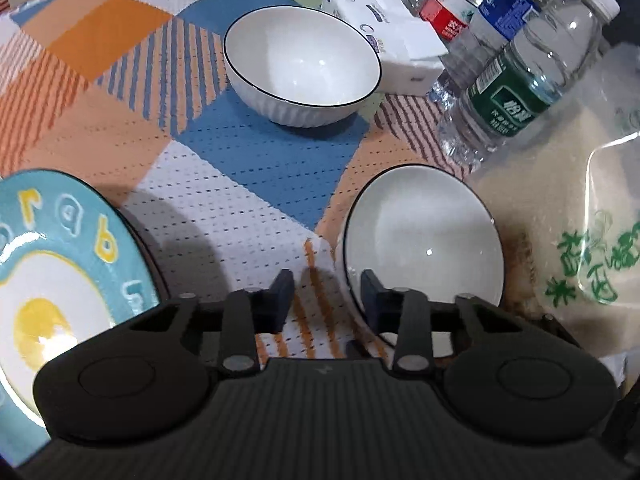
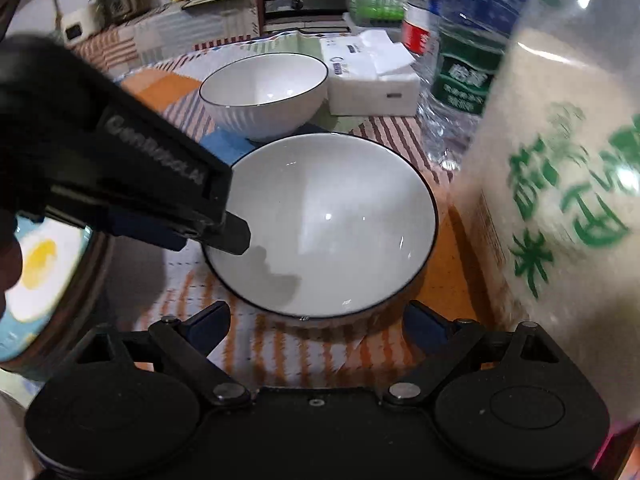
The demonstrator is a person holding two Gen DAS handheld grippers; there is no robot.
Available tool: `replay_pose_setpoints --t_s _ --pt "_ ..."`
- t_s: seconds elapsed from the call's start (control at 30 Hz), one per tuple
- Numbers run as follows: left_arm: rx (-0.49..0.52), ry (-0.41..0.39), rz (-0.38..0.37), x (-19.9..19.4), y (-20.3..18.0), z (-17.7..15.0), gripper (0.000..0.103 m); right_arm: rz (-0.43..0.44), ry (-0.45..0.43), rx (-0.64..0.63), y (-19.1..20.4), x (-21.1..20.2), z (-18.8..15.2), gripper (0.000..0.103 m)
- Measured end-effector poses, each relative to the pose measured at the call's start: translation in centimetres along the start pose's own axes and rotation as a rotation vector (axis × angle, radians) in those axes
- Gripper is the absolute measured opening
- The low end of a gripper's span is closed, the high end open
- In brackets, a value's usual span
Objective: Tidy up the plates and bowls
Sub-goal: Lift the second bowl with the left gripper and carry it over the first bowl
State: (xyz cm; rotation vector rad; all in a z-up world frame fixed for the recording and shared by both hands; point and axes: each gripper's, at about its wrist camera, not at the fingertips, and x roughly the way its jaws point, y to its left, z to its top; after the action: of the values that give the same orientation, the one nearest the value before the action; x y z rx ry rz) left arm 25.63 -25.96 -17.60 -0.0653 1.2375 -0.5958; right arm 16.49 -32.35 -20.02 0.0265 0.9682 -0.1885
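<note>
A white bowl with a dark rim stands on the patterned cloth. My left gripper straddles its left rim, one finger inside the bowl and one outside. Cloth still shows between the outer pad and the rim, so the jaws are narrow and not pressing. My right gripper is wide open just short of the bowl's near rim, with nothing held. A second, matching bowl sits farther back. A blue plate with a fried-egg picture lies to the left.
A large clear bag of rice stands close on the right of the near bowl. Several water bottles and a white tissue pack crowd the back right. Kitchen clutter lies beyond the table.
</note>
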Motion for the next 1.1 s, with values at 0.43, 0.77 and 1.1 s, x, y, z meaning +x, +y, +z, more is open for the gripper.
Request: replay_pose_setpoints --t_s 0.43,0.77,1.1 --pt "0.027 0.031 -0.036 -2.4 -0.6 -0.7 0.014 0.003 -0.058 -0.025 0.9 -0.9 0.3 0.094" --pt "0.059 0.033 -0.052 -8.8 -0.9 -3.1 0.015 0.011 -0.126 -0.036 2.7 -6.7 -0.8 0.094" --pt "0.046 -0.016 -0.03 -16.9 -0.9 -6.5 0.015 0.018 -0.198 -0.111 5.6 -14.0 -1.6 0.094"
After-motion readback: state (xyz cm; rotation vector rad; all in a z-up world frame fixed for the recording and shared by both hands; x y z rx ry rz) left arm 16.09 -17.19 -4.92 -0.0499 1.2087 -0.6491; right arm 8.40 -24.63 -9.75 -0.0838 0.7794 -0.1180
